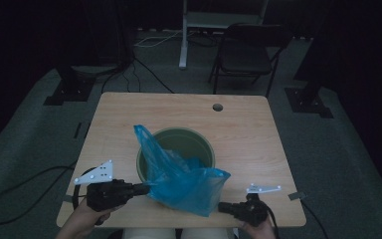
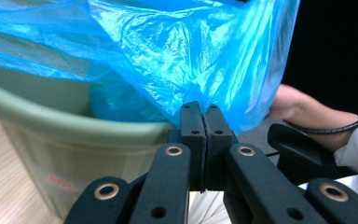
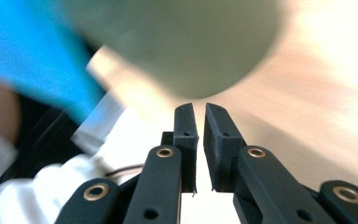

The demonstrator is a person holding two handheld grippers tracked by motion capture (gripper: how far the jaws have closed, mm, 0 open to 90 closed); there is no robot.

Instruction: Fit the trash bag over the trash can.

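My left gripper [image 2: 199,108] has its jaws clamped on the blue bag [image 1: 186,179] draped over the green bin's [image 1: 206,144] near rim; right gripper [image 3: 196,108], slightly parted, empty. I'd pinch the opposite edge, then spread evenly.

Green bin [image 1: 179,137] stands mid-counter [image 1: 129,107], blue bag [image 1: 186,181] draped over its near rim, spilling toward near edge. My left claw [image 1: 146,188] pinched on bag's left side; my right claw [image 1: 222,206], jaws slightly apart, just beside bag's right side. Far half of counter, left and right edges bare: free passage. Bin mouth partly blocked by bag.
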